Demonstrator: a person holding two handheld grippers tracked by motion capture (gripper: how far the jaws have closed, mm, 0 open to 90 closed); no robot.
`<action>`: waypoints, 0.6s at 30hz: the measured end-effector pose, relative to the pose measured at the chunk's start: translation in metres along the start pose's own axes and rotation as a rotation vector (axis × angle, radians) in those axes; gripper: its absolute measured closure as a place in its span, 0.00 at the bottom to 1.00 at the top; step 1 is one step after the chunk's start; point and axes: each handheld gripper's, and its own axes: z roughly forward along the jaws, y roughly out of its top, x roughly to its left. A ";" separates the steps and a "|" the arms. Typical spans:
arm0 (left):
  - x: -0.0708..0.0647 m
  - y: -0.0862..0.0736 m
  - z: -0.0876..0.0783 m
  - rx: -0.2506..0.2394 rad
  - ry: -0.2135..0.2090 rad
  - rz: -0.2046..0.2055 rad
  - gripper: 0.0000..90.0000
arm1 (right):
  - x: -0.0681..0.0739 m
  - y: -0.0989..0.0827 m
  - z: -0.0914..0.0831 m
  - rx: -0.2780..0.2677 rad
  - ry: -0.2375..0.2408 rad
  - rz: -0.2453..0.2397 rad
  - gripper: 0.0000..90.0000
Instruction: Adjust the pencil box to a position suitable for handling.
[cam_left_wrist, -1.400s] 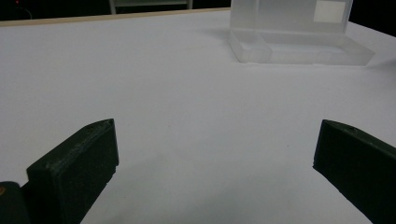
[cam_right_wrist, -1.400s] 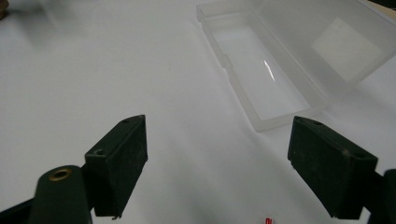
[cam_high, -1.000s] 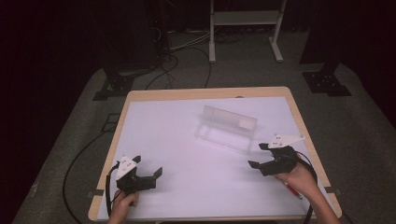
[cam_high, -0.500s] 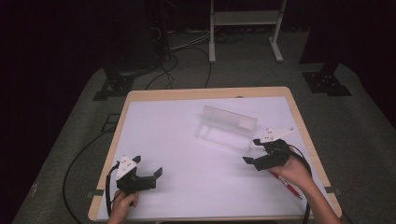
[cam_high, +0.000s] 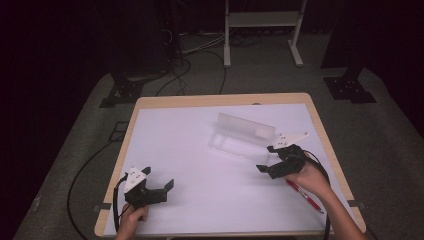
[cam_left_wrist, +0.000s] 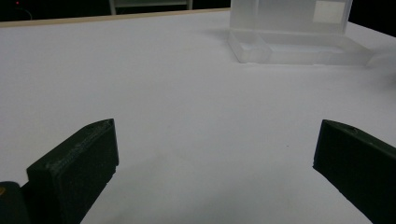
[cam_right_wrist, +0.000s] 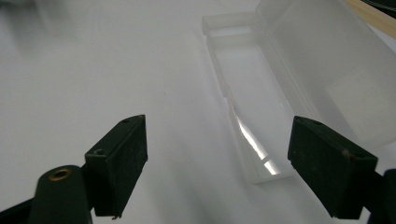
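A clear plastic case (cam_high: 240, 135) lies open on the white table top (cam_high: 190, 150), its lid standing up at the back; the tray (cam_right_wrist: 252, 107) looks empty. My right gripper (cam_high: 267, 161) is open, just in front and to the right of the case, with nothing between its jaws. The right gripper view looks along the tray (cam_right_wrist: 252, 107) with the lid (cam_right_wrist: 327, 60) to the right. My left gripper (cam_high: 167, 186) is open near the table's front left, far from the case (cam_left_wrist: 294, 42), and holds nothing.
A red pen (cam_high: 306, 196) lies on the table under the right hand. The table's wooden rim (cam_high: 220, 100) borders the white sheet. Black cables (cam_high: 85, 170) run on the grey floor at left, and a white stand (cam_high: 260, 30) is behind the table.
My right gripper has moved left and a little forward, closer to the open case. The left gripper has stayed put.
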 end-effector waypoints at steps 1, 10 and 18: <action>0.000 0.000 0.000 0.000 0.000 0.000 0.00 | 0.000 0.001 0.000 -0.002 -0.001 -0.001 0.21; 0.000 0.000 0.000 -0.003 0.000 -0.004 0.00 | -0.004 0.010 0.005 -0.005 -0.002 -0.009 0.21; 0.000 0.000 0.000 -0.004 0.000 -0.005 0.00 | -0.009 0.017 0.014 0.010 0.009 -0.015 0.21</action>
